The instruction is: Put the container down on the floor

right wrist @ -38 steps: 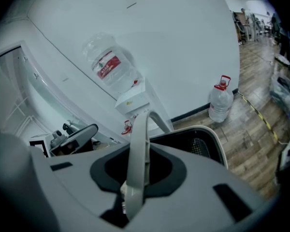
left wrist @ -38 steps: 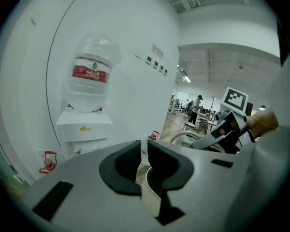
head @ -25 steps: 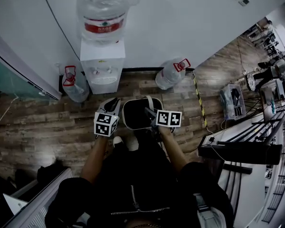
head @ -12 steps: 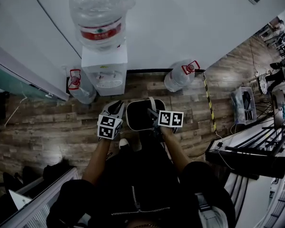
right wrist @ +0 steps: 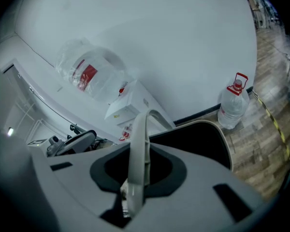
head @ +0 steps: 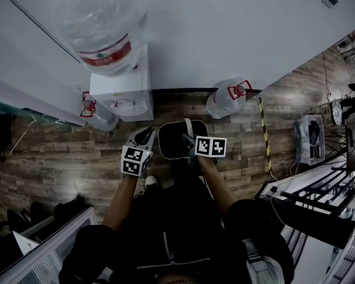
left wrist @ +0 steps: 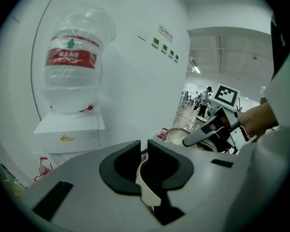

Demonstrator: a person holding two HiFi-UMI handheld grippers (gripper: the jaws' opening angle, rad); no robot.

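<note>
1. Head view: the container [head: 176, 141], dark inside with a light rim, sits between the two grippers at 12 o'clock of the person's knees, over the wood floor [head: 59, 158]. From above I can't tell if its base touches the floor.
2. Head view: the left gripper [head: 143, 136] is at the container's 9 o'clock, tips just beside the rim. The right gripper [head: 189, 142] is at its 3 o'clock, tips reaching in over the opening.
3. Head view: the water dispenser [head: 123, 90] with the big bottle [head: 100, 31] on top is at the container's 11 o'clock, against the wall. A floor bottle [head: 228, 99] is at its 1 o'clock.
4. Left gripper view: the left gripper [left wrist: 144, 146] has its jaws pressed together, with nothing of the container between them. The container rim [left wrist: 175, 130] curves at 2 o'clock of the jaws, apart from them. The right gripper [left wrist: 193, 138] shows further out at 2 to 3 o'clock. The dispenser is at 10 o'clock.
5. Right gripper view: the right gripper [right wrist: 137, 153] is clenched on the container's light strap handle [right wrist: 139, 144], which runs straight up through the jaws toward 12 o'clock. The container's dark opening [right wrist: 203, 139] lies at 3 o'clock of the jaws, touching the gripper body.
6. Right gripper view: the left gripper [right wrist: 77, 140] is at 9 o'clock, clear of the handle. The floor bottle is at 2 o'clock and the dispenser at 12 o'clock.
</note>
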